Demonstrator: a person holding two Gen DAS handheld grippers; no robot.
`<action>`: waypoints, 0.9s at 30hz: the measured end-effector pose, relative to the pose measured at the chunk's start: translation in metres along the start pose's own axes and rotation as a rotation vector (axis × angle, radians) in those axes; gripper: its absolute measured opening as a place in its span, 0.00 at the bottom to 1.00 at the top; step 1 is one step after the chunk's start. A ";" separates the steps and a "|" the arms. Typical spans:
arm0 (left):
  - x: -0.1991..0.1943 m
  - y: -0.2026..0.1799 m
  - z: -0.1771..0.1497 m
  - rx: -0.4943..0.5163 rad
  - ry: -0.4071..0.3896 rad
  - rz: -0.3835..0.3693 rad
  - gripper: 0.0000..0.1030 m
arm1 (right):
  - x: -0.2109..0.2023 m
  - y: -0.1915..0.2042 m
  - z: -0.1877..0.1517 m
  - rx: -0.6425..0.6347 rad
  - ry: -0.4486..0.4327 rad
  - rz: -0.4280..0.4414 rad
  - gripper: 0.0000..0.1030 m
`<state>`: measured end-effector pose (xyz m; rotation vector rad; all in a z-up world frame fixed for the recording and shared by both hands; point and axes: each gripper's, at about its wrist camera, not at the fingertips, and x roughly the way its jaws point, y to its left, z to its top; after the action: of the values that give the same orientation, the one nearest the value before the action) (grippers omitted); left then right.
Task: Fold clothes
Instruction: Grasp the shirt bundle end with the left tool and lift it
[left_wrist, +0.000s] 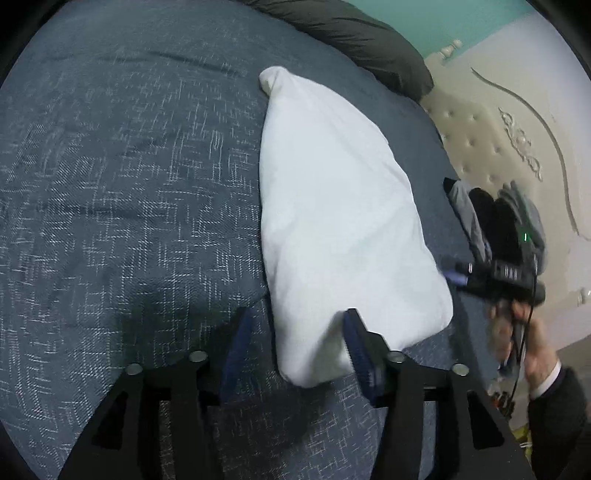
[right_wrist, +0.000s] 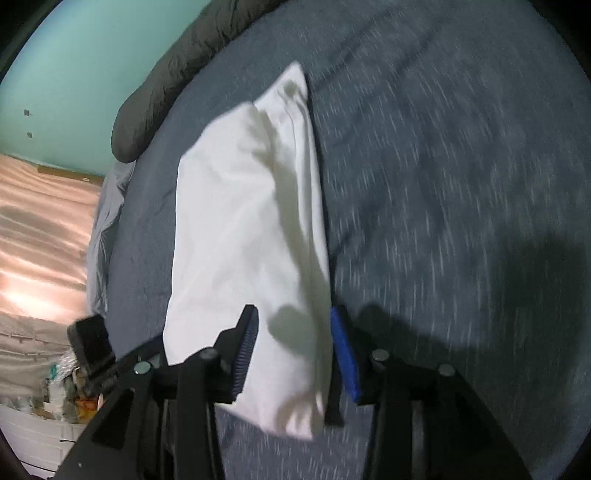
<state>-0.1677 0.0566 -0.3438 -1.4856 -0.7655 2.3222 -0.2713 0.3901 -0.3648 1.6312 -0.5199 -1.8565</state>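
A teal wall (right_wrist: 74, 66) backs the room, and a cream tufted headboard (left_wrist: 491, 122) with a scrolled trim stands at the end of the bed. The bed wears a dark blue-grey cover (left_wrist: 122, 177) flecked with pale threads. A dark bolster (left_wrist: 354, 33) lies along its far edge, well beyond both claws, and a small heap of grey and black clothes (left_wrist: 476, 218) sits by the headboard.

The folded white garment (left_wrist: 332, 206) lies flat on the cover as a long, narrow bundle, its near end reaching in between the fingers of both claws.

The left claw (left_wrist: 295, 347) stands about half open. The garment's near corner sits in the gap, lying against its right-hand blue pad (left_wrist: 360, 354), while the other pad stands clear of the cloth over bare cover. I cannot see it pinching anything.

The right claw (right_wrist: 295, 347) is also parted, straddling the same end of the bundle; the cloth lies loose between its pads, released rather than gripped. From the left claw it appears off to the right, blurred, held in a hand (left_wrist: 535, 354) with a dark sleeve and white cuff.
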 end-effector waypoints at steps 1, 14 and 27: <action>0.003 0.000 0.001 -0.006 0.009 -0.006 0.56 | 0.001 -0.002 -0.004 0.006 0.008 0.004 0.40; 0.031 0.010 0.008 -0.147 0.037 -0.119 0.62 | 0.010 -0.011 -0.029 0.012 0.096 0.012 0.58; 0.045 -0.002 0.004 -0.133 0.045 -0.137 0.62 | 0.026 0.001 -0.032 -0.019 0.099 0.041 0.58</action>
<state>-0.1910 0.0797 -0.3754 -1.4833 -0.9933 2.1678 -0.2410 0.3748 -0.3889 1.6776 -0.4886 -1.7360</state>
